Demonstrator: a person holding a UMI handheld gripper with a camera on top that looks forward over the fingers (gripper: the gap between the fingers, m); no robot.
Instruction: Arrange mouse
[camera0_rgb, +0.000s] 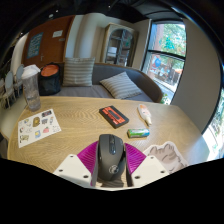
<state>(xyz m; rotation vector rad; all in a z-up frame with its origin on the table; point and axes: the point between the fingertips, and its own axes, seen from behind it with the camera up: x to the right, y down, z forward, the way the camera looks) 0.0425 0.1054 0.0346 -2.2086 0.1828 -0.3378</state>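
Observation:
A black computer mouse (110, 158) sits between my two fingers, its nose pointing away over the wooden table (80, 125). Both pink pads (87, 156) press against its sides, so my gripper (110, 165) is shut on it. The mouse appears lifted a little above the tabletop; its underside is hidden.
Beyond the fingers lie a black and orange box (113, 116), a small green packet (138, 132), a pale tube (144, 113) and a crumpled clear wrapper (166, 153). A sticker sheet (38, 125) and a bottle (31, 88) stand at the left. A grey sofa (100, 82) is behind the table.

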